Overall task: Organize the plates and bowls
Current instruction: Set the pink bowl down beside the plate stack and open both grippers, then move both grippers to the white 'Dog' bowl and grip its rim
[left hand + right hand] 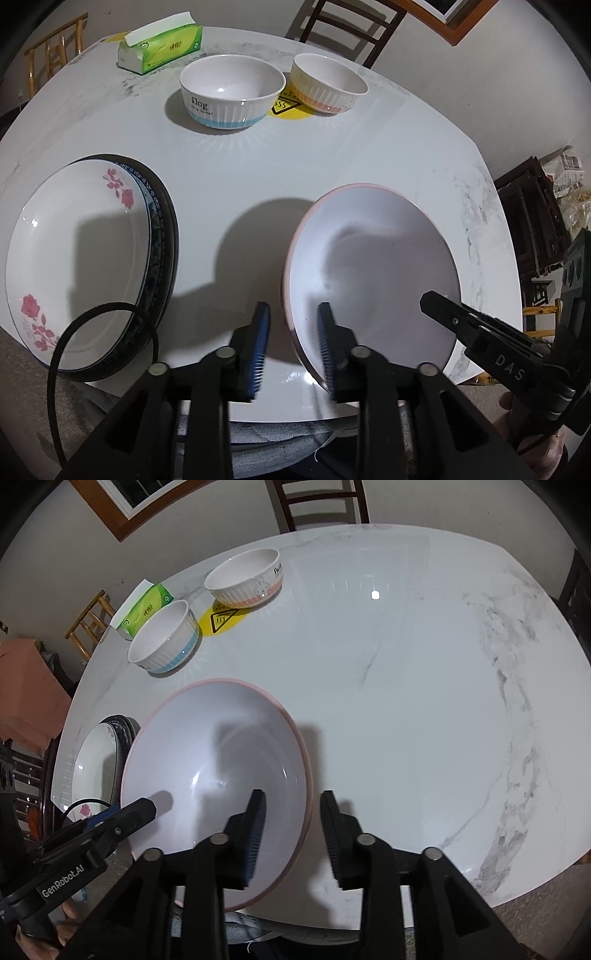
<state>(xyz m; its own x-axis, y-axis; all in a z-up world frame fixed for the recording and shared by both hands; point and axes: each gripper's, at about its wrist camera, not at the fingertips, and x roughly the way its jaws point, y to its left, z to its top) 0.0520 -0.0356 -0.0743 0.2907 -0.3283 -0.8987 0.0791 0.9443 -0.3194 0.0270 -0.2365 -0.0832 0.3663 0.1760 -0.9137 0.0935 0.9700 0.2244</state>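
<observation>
A white marble-patterned table (406, 701) stands by a pale wall, with dark wooden chairs (321, 502) at its far side. At the near edge lies a wide pink-rimmed plate (221, 760). The left gripper (293, 347) has its jaws spread on either side of the plate's left rim, one finger outside and one over the inside, not pressed together. The right gripper (291, 834) likewise straddles the plate's right rim with its jaws parted, not clamped. To the left of this plate, well apart, sits a stack of plates (85, 258), a rose-printed one on top of dark-rimmed ones. Farther back stand two ribbed bowls just beside each other: a blue-banded bowl (231, 92) and an orange-banded bowl (327, 83), with a yellow sticker (290, 109) between them. A green tissue pack (160, 46) lies behind the blue-banded bowl.
</observation>
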